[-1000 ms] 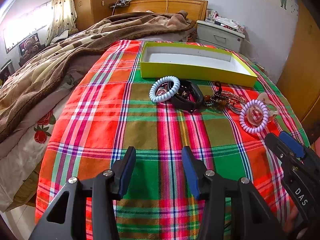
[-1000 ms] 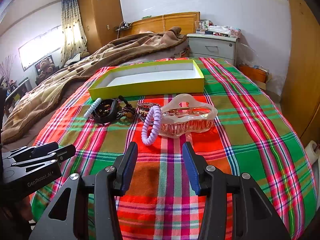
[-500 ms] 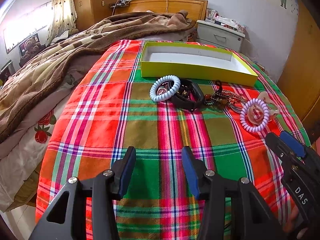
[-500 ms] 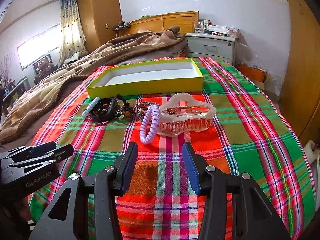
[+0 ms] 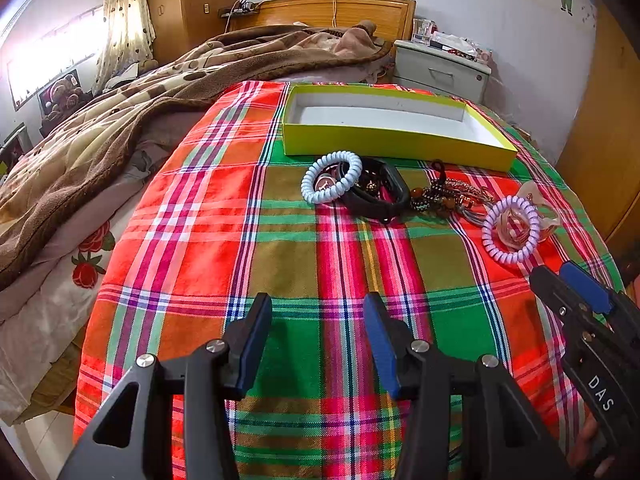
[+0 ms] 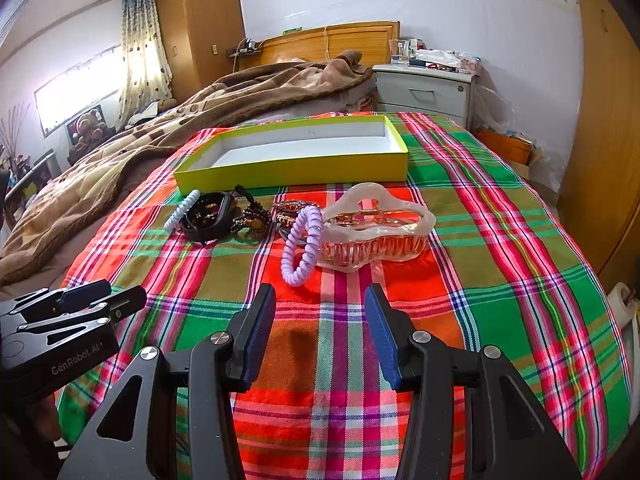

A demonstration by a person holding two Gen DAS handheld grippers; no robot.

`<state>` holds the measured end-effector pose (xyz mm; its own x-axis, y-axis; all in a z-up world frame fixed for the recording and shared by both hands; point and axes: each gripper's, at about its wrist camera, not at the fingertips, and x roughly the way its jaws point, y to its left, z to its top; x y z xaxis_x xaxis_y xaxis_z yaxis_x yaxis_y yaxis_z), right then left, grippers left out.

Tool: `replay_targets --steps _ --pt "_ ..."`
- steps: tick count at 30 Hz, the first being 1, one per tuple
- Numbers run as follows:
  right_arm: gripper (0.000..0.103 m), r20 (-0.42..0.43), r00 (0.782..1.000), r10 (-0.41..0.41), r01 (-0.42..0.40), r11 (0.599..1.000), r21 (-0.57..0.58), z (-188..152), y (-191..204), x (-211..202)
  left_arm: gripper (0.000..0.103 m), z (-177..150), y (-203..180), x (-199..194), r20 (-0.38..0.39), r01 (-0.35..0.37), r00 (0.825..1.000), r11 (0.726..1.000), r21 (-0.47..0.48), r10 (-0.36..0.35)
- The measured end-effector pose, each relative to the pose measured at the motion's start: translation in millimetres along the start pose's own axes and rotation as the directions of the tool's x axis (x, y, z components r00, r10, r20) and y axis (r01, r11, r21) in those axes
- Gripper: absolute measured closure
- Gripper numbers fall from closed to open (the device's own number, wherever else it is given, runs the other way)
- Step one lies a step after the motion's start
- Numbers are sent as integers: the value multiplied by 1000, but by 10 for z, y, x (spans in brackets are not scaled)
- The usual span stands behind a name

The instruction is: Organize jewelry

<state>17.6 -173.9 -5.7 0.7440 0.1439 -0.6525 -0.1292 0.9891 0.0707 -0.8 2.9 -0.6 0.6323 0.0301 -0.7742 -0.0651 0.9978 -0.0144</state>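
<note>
Lying in a loose row just in front of the yellow box (image 6: 292, 170), the jewelry waits on the plaid cloth (image 6: 500, 248), close enough that each piece needs only a short lift over the near wall. The box is open and nothing shows inside it, so in my judgement no sorting has begun.

Nearest the box's left corner sits the pale blue coil tie (image 5: 331, 177), leaning on the black band (image 5: 378, 196); a tangle of brown beads (image 5: 442, 196) follows. The lilac coil tie (image 6: 302, 244) leans against the pink claw clip (image 6: 376, 236), probably propped by it.

Both tools hover short of the row. The right gripper (image 6: 320, 330) is spread and carries nothing, aimed at the lilac tie and clip. The left gripper (image 5: 318, 340) is likewise released, facing bare cloth short of the black band.
</note>
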Motion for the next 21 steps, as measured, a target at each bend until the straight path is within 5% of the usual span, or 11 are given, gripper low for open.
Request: replay_targets --steps 21 --pt "56 -1 1000 -1 1 1000 3 -4 -1 -1 54 -7 18 -13 0 -5 1000 1000 8 5"
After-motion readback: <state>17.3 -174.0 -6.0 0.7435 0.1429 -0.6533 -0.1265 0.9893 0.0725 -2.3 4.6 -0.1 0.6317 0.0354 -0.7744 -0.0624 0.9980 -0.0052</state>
